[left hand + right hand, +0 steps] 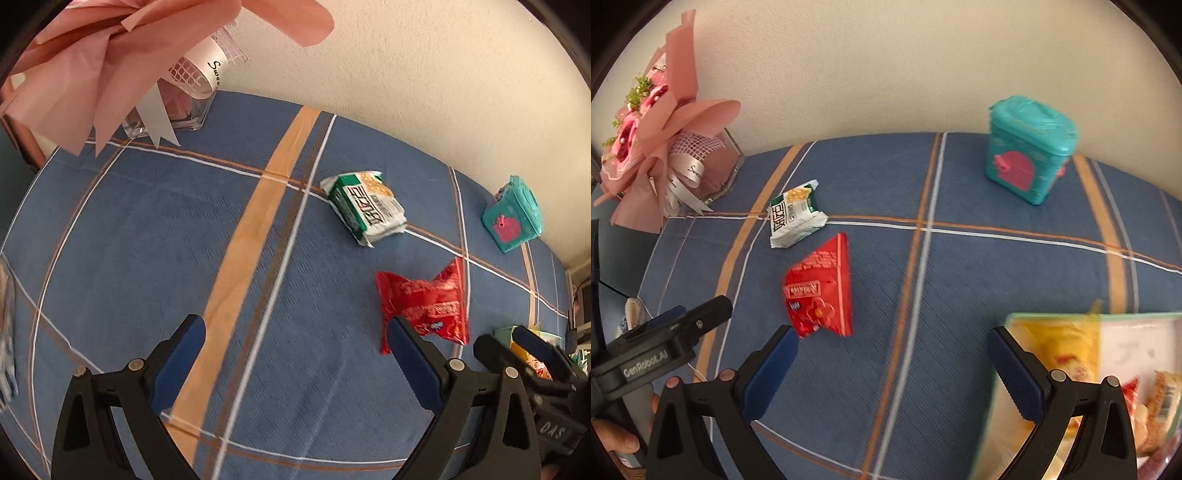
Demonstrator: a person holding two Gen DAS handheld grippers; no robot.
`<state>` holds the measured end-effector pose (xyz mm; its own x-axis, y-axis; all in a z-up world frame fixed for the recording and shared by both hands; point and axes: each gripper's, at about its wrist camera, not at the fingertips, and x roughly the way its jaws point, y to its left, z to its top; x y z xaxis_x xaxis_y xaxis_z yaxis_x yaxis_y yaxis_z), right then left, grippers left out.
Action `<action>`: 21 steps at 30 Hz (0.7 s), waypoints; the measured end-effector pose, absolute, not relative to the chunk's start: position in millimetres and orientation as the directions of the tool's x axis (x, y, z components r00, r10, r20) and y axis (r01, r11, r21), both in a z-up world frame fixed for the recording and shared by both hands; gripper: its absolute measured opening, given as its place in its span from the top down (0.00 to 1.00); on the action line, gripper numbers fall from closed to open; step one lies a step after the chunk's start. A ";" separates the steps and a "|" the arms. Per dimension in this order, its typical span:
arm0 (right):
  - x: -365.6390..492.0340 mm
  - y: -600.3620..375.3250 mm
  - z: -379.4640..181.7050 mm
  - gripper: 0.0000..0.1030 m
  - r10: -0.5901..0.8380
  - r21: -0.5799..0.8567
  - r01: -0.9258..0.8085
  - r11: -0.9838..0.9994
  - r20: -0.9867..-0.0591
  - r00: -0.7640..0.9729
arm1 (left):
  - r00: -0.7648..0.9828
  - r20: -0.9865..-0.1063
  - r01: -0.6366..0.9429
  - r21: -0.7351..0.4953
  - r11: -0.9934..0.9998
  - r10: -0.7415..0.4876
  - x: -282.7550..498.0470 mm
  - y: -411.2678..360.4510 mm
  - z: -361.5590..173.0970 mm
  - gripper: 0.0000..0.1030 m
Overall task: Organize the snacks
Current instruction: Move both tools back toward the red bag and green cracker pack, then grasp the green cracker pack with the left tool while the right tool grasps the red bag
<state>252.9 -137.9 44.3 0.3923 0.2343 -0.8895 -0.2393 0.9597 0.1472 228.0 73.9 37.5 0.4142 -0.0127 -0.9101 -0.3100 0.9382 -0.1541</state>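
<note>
You are holding both grippers, left (295, 350) and right (892, 354), spread wide and empty above the blue cloth (960, 295). The red packet (822, 291) and green-white packet (794, 219) are lying loose, apart from the snack tray (1052, 315); a shallow pinch risks the crinkly red foil slipping free.

Snack packets (366, 211) on plaid tablecloth (147, 229)

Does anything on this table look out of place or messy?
Two snacks lie loose on the blue tablecloth: a crumpled red packet and a green-and-white packet lying askew, while other snacks already sit in the tray at the right.
</note>
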 end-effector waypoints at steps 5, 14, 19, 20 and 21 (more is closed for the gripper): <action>268.8 -124.4 37.8 0.00 0.269 0.180 -0.258 0.949 -0.890 0.369 | 0.427 -0.903 -0.329 -0.201 0.923 -0.044 236.3 95.6 37.3 0.04; 282.7 -89.8 20.8 0.01 0.277 0.172 -0.314 0.934 -0.903 0.329 | 0.406 -0.911 -0.343 -0.225 0.912 -0.072 248.3 109.3 23.4 0.04; 287.5 -83.1 10.3 0.15 0.297 0.201 -0.305 0.931 -0.904 0.309 | 0.401 -0.913 -0.343 -0.227 0.911 -0.077 254.7 112.2 21.0 0.04; 288.4 -81.4 8.7 0.19 0.298 0.203 -0.307 0.930 -0.906 0.301 | 0.401 -0.912 -0.341 -0.230 0.911 -0.080 256.9 111.9 20.4 0.04; 289.0 -80.3 7.1 0.21 0.302 0.210 -0.307 0.928 -0.907 0.293 | 0.402 -0.912 -0.339 -0.231 0.912 -0.081 257.6 111.3 20.6 0.04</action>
